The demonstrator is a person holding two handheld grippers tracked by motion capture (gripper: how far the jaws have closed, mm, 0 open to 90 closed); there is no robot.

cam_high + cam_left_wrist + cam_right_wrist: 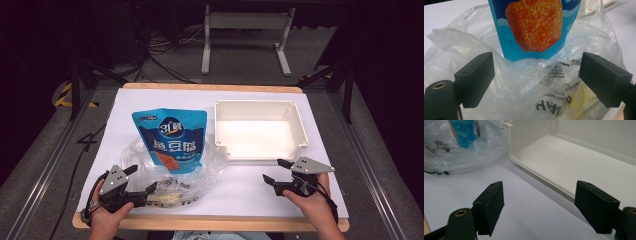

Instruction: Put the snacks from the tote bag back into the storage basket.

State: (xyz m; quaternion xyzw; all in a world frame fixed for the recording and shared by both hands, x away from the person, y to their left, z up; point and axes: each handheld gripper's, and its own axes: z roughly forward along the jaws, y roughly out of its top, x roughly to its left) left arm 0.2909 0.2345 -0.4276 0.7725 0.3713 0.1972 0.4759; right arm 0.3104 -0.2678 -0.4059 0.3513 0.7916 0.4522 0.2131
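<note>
So far nothing is moved: your left tool (136,179) gapes wide at the clear plastic bag (200,172), lower left, gripping nothing; the blue pouch (171,140) still sits in it. Your right tool (276,171) spreads empty beside the empty white bin (300,131).

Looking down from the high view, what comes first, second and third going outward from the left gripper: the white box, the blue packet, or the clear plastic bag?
From the left gripper:
1. Clear plastic bag, right at its jaws.
2. Blue packet, just beyond, partly in the bag.
3. White box, far right.
</note>
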